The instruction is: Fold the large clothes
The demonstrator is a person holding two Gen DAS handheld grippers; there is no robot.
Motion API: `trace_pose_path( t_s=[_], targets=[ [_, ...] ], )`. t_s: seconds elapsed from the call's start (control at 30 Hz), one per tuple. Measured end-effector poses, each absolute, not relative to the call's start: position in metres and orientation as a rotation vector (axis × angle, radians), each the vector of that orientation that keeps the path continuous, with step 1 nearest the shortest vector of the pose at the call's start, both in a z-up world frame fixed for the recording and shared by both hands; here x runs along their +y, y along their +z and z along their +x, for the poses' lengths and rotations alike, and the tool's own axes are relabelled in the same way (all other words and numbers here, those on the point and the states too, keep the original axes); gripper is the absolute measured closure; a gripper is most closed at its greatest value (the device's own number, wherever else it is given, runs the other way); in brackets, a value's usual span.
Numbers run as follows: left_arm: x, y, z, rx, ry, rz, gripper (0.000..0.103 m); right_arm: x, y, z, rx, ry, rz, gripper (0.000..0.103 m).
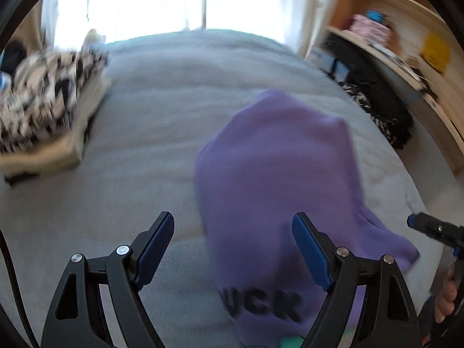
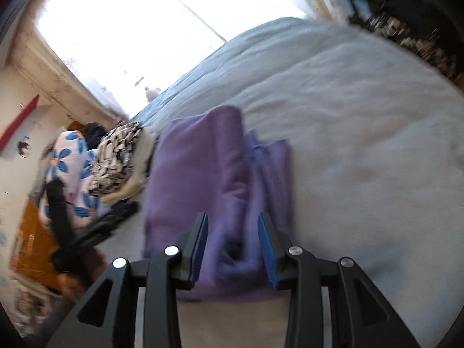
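Note:
A purple sweatshirt (image 1: 278,179) with black letters lies folded into a narrow bundle on the grey bed cover (image 1: 150,133). My left gripper (image 1: 233,249) is open above its near end, jaws wide, holding nothing. In the right wrist view the sweatshirt (image 2: 208,174) shows stacked folds. My right gripper (image 2: 233,249) is open over its near edge, the cloth lying between the jaws but not pinched. The right gripper also shows at the right edge of the left wrist view (image 1: 435,229).
A stack of folded clothes topped by a black-and-white patterned piece (image 1: 43,107) sits on the bed's left side, also seen in the right wrist view (image 2: 116,159) beside a blue-flowered cushion (image 2: 69,168). Wooden shelves (image 1: 406,43) and dark clothes (image 1: 380,110) stand right.

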State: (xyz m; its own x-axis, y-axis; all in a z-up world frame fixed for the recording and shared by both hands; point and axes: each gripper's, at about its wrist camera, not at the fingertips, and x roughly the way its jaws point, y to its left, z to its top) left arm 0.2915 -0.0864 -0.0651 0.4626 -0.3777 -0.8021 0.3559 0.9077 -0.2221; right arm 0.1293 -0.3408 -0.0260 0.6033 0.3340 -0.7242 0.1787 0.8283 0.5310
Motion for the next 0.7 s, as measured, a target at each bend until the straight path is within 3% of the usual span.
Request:
trace_pose_path(
  t_s=[0.23,0.43,0.47,0.5,0.7],
  targets=[
    [-0.085,-0.086,0.322,1.032,-0.495,-0.11,0.021,-0.329,-0.071,0.185,1.14,0.099,0.619,0.068],
    [-0.101,-0.097,0.335,1.025,-0.529,-0.084,0.02,-0.329,-0.101,0.199,1.193,0.108,0.661,0.068],
    [-0.106,-0.096,0.336,1.018,-0.526,-0.067,0.02,-0.328,-0.102,0.197,1.186,0.114,0.653,0.071],
    [-0.109,-0.094,0.334,1.013,-0.521,-0.054,0.02,-0.327,-0.1,0.196,1.169,0.116,0.632,0.087],
    [-0.138,-0.082,0.328,0.99,-0.518,0.031,0.021,-0.337,-0.074,0.163,1.019,0.048,0.565,0.09]
  ],
)
